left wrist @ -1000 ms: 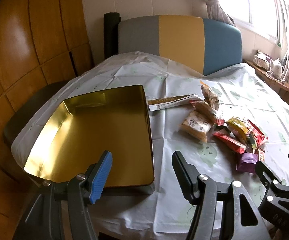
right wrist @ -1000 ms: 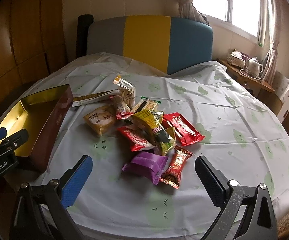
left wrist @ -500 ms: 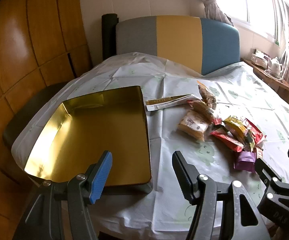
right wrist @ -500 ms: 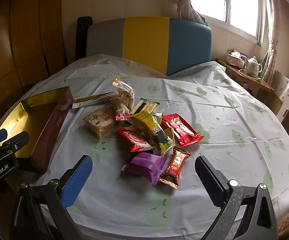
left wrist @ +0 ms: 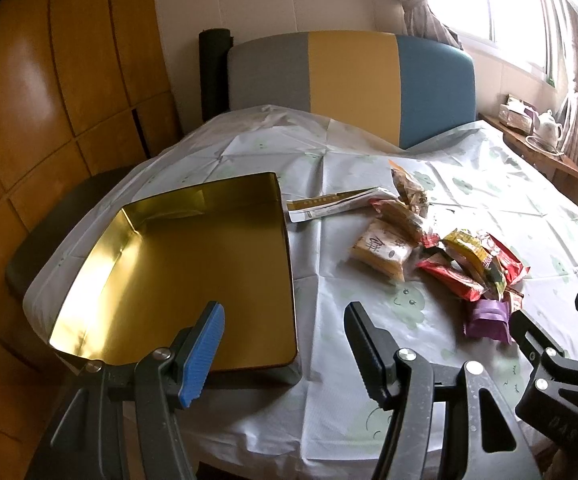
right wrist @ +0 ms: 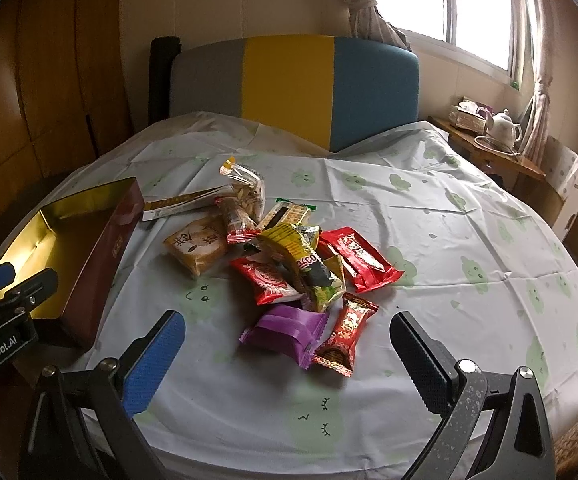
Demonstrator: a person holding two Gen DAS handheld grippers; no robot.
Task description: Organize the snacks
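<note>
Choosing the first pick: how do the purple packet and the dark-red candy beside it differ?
The purple packet is broad, plain and pillow-shaped; the dark-red candy is narrower, gold-patterned and pinched in near both ends. The purple packet lies crosswise, the candy lengthwise toward the camera. Both lie nearest the open right gripper.

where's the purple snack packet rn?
In the right wrist view, the purple plastic snack packet lies on the tablecloth at the near edge of the snack pile, touching a red-and-gold wrapped candy bar on its right, just ahead of the open right tool.
</note>
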